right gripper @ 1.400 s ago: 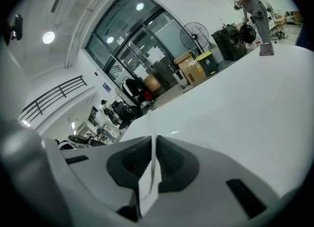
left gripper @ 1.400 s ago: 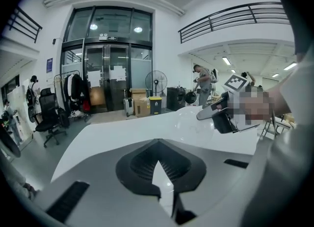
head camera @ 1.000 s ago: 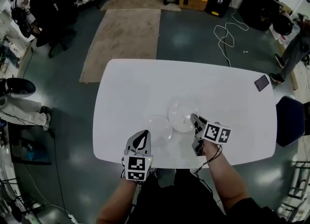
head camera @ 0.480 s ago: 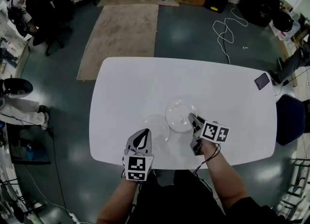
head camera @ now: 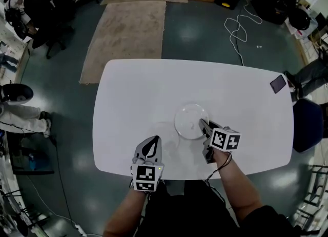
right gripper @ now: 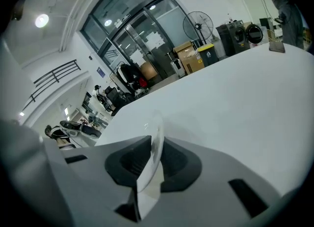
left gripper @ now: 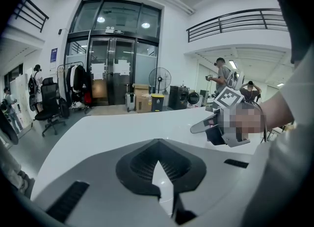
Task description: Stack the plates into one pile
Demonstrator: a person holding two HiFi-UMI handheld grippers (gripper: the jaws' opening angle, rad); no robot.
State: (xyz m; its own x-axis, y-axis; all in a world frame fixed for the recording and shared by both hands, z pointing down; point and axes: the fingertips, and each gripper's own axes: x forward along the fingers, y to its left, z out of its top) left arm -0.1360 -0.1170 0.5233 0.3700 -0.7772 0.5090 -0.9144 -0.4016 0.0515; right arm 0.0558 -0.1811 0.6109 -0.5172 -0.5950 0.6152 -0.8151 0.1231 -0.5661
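Observation:
A clear plate (head camera: 188,119) lies on the white table (head camera: 133,92) in the head view. My right gripper (head camera: 203,125) is at its near right edge. In the right gripper view the plate's rim (right gripper: 156,131) stands between the jaws of that gripper (right gripper: 149,158), which have just been opening, with a little room beside the rim. My left gripper (head camera: 151,144) is shut and empty near the table's front edge, left of the plate. In the left gripper view its tips (left gripper: 158,168) meet, and the right gripper (left gripper: 216,125) shows off to the right.
A dark phone (head camera: 278,83) lies at the table's far right corner. A blue chair (head camera: 307,126) stands at the right end. Beyond the table are a brown rug (head camera: 128,36), boxes and a cable on the floor.
The plate in the right gripper has sunk and levelled onto the table. A faint second plate that showed left of it earlier is no longer distinct. The left gripper has stayed put.

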